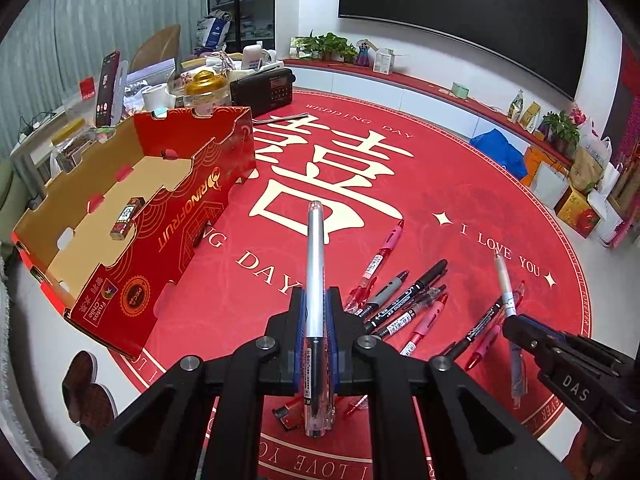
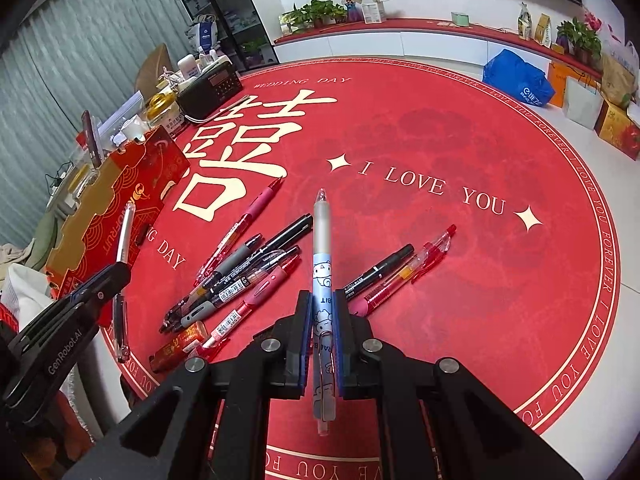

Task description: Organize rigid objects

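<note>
Holding one pen each, the left tongs (image 1: 316,312) clamp a clear pen (image 1: 316,264) and the right tongs (image 2: 323,312) a blue cartoon pen (image 2: 322,248), both lifted off the red mat (image 2: 460,280), probably bound for the cardboard box (image 1: 100,168), while loose pens (image 2: 240,276) remain scattered.

Background clutter, room beyond the mat
Black radio (image 1: 262,87) at 11 o'clock, gold-lidded jar (image 1: 204,88) just beside it; blue bag (image 1: 500,152) at 2 o'clock; potted plants (image 1: 328,46) at 12; dark screen (image 1: 460,12) above.
</note>
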`<move>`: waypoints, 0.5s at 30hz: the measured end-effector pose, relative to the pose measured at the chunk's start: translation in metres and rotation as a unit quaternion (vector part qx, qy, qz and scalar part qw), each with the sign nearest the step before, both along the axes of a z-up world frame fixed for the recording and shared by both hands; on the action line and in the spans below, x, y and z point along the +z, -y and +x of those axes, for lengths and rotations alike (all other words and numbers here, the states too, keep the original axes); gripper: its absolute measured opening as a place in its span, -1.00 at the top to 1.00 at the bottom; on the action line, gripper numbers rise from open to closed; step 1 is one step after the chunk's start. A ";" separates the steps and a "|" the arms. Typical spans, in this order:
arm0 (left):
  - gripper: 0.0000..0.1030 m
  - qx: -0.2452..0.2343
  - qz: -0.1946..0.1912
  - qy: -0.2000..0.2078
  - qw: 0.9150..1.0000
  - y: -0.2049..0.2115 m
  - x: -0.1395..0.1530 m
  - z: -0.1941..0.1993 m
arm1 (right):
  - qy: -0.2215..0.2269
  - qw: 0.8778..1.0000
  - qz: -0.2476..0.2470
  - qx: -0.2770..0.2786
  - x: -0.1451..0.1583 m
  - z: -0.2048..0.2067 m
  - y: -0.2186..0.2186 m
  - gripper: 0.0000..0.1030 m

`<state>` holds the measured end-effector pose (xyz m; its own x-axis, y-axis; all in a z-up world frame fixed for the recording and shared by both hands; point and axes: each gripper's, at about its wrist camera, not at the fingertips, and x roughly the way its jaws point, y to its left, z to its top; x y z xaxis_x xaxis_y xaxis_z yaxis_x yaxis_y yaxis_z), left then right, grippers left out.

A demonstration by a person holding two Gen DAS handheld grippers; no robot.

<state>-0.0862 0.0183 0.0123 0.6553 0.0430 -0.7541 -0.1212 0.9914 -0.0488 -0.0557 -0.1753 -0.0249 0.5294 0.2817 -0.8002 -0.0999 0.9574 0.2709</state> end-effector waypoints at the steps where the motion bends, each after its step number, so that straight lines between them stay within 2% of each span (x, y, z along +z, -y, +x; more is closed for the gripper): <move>1: 0.80 -0.001 0.000 0.000 1.000 0.000 0.000 0.000 | 0.000 1.000 0.000 0.000 0.000 0.000 0.000 0.80; 15: 0.80 0.000 -0.003 0.004 1.000 -0.002 0.001 -0.001 | -0.004 1.000 -0.008 0.000 -0.001 0.000 -0.003 0.79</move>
